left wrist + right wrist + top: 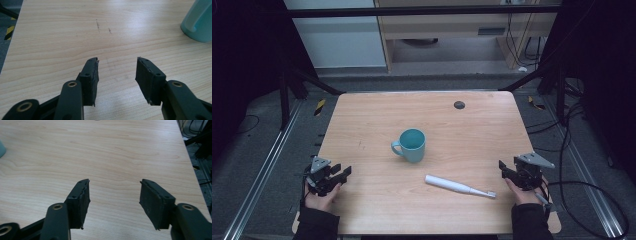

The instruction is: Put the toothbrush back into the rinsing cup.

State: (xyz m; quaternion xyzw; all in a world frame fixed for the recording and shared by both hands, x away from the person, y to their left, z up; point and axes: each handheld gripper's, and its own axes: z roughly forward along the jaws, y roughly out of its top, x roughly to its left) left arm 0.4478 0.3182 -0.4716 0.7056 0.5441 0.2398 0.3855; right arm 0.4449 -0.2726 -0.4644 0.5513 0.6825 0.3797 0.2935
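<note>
A teal mug [413, 145] stands upright in the middle of the wooden table [372, 115], handle to the left. Its handle side [198, 21] also shows at the top right of the left gripper view. A white electric toothbrush [459, 186] lies flat in front of the mug, head pointing right. My left gripper [346, 172] rests at the table's left front edge, open, with bare wood between its jaws [117, 75]. My right gripper [502, 167] sits at the right front edge, open and holding nothing [114, 197], a little right of the brush head.
A small dark round disc [459, 104] sits in the table top near the far edge. Black frame bars and cables [582, 190] run along the floor on both sides. A pale cabinet [462, 30] stands behind the table.
</note>
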